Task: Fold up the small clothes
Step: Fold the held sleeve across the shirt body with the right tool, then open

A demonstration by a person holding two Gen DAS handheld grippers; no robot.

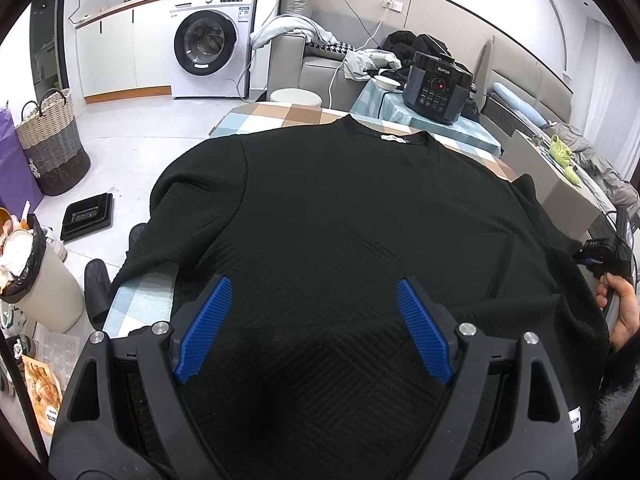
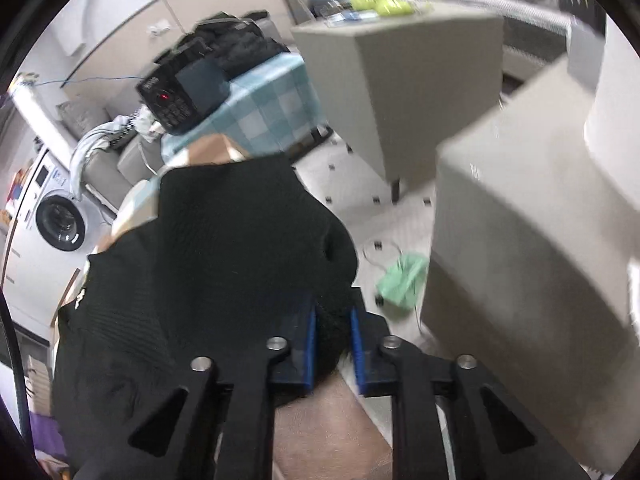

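Black sweater point(image 1: 340, 220) spread flat on checked surface point(image 1: 280, 114). Right tongs point(image 2: 333, 322) pinched on right sleeve cuff; left tongs point(image 1: 312, 320) wide, empty, over near hem. Thin bite, could slip free mid-fold.

Left gripper point(image 1: 314, 330) angled down, blue pads point(image 1: 206, 330) spread wide, nothing pinched. Right gripper point(image 2: 334, 320) tilted steeply down, pads nearly together, clamped on black sweater point(image 2: 224, 248) fabric. Right hand point(image 1: 622, 308) wrapped round handle.
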